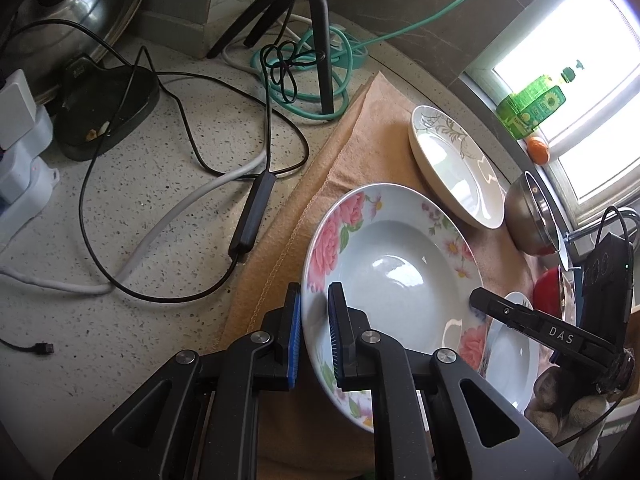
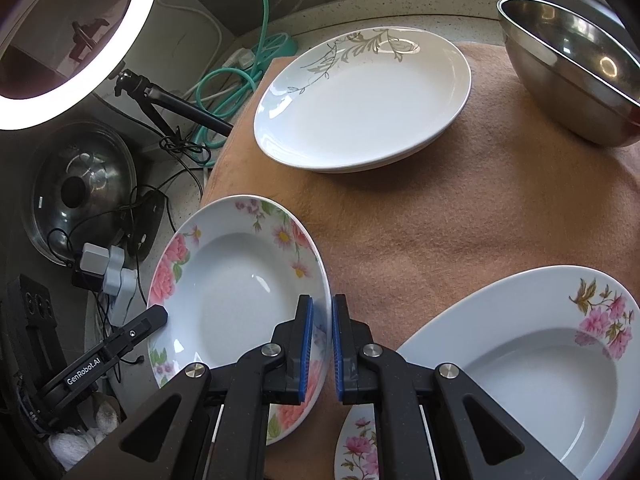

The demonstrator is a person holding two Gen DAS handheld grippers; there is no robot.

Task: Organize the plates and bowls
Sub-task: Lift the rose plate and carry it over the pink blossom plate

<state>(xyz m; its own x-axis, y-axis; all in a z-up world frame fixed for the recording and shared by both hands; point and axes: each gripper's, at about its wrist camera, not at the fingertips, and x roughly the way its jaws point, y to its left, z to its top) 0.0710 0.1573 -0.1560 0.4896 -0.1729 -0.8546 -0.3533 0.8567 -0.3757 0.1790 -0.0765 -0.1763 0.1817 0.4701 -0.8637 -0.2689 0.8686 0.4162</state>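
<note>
Two grippers clamp opposite edges of the same rose-patterned plate (image 1: pixel 394 276), which sits tilted above the tan cloth (image 2: pixel 420 220) at its left side. The left gripper (image 1: pixel 314 312) pinches the plate's near-left rim between its blue pads, one pad outside the rim and one inside. The right gripper (image 2: pixel 322 322) pinches the opposite rim the same way. Just beside it on the right, a white plate with pink flowers (image 2: pixel 532 364) rests on the cloth, and the edge of another flowered plate (image 2: pixel 356 444) shows under the right gripper. Farther back lies a white plate with a grey vine pattern (image 2: pixel 360 100), and to its right a steel bowl (image 2: pixel 572 68), tipped on its side. Cables (image 1: pixel 188 216) sprawl over the speckled counter (image 1: pixel 120 320) to the left.
</note>
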